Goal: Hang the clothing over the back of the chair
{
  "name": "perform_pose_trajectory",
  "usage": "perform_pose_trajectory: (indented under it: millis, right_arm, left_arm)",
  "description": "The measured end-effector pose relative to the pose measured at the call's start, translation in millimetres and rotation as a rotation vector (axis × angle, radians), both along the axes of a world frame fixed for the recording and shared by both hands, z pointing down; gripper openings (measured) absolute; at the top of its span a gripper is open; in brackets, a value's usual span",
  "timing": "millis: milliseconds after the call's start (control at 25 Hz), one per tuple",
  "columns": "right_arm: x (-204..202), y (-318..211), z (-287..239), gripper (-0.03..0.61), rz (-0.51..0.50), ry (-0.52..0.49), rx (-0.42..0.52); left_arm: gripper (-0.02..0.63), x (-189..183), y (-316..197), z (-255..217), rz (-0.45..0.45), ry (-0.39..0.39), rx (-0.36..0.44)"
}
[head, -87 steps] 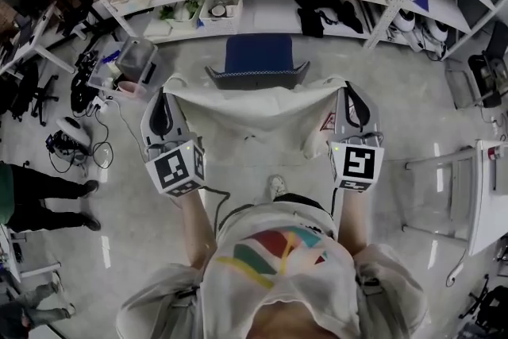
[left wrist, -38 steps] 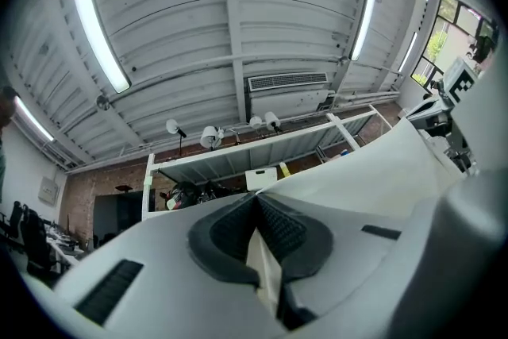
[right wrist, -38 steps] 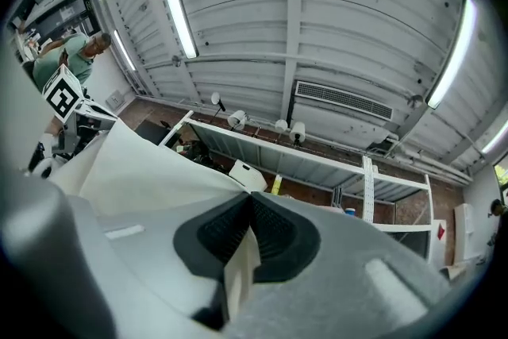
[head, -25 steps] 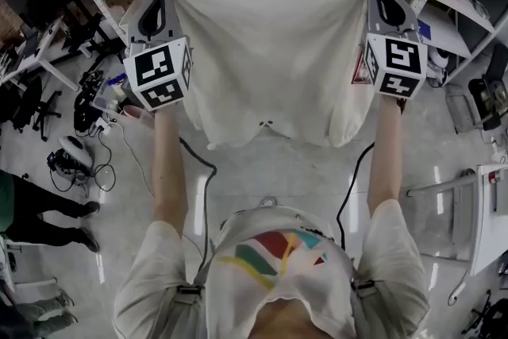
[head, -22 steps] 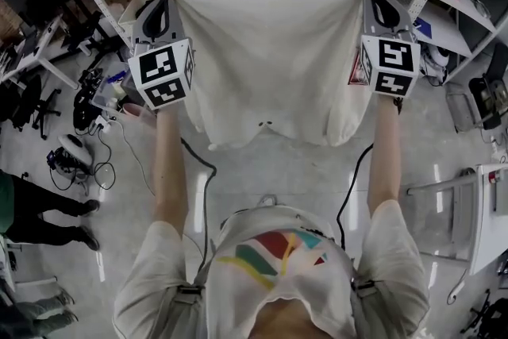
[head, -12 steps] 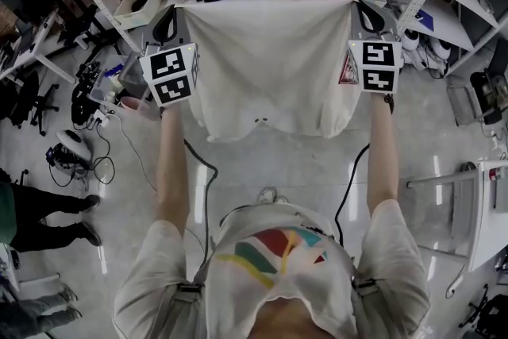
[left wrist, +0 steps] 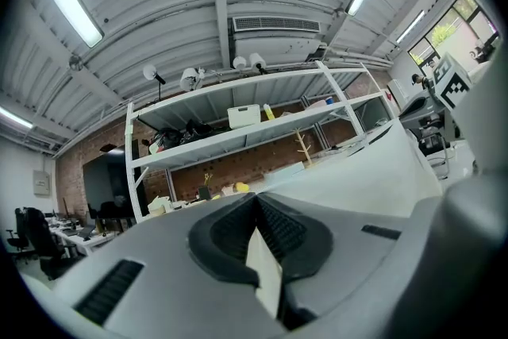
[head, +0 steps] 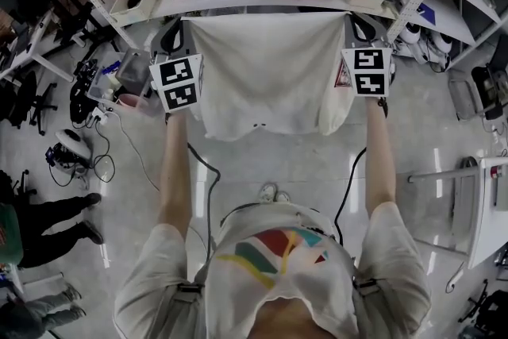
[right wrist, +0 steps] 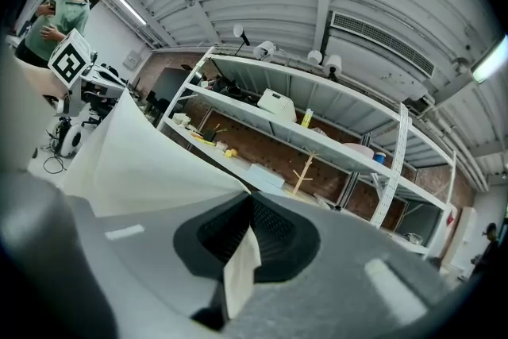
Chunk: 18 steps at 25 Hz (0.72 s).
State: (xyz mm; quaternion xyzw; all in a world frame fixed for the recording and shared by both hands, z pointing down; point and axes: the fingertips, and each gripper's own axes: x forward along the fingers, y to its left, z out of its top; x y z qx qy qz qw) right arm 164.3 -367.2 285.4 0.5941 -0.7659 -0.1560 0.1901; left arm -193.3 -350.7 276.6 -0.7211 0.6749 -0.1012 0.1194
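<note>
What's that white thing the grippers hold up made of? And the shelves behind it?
The clothing looks like soft, matte white fabric, maybe cotton: it sags and folds along its lower edge. The shelves look like white-painted metal: thin, straight posts and boards.

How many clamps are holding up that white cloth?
2. The left gripper pinches the top left corner of the white cloth, the right gripper its top right. None seems hidden.

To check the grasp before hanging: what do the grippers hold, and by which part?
One white garment, spread between them: the left gripper pinches its top left corner, the right gripper its top right corner.
</note>
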Motion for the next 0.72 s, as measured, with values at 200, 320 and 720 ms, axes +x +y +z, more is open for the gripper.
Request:
perform_pose_trajectory:
  millis: [200, 320, 720]
  right_arm:
    - [-0.3, -4.2, 18.7, 0.006, 0.003, 0.003, -0.038]
    - [-3.0, -5.1, 28.9, 0.006, 0.005, 0.010, -0.058]
    - [-6.1, -5.0, 73.7, 0.006, 0.013, 0.035, -0.131]
  left_arm:
    - [0.014, 0.6, -3.9, 24.5, -0.006, 0.025, -0.027]
    - [0.014, -2.5, -7.0, 38.4, -0.010, 0.020, -0.056]
    - [0.014, -7.3, -9.1, 86.8, -0.015, 0.009, -0.135]
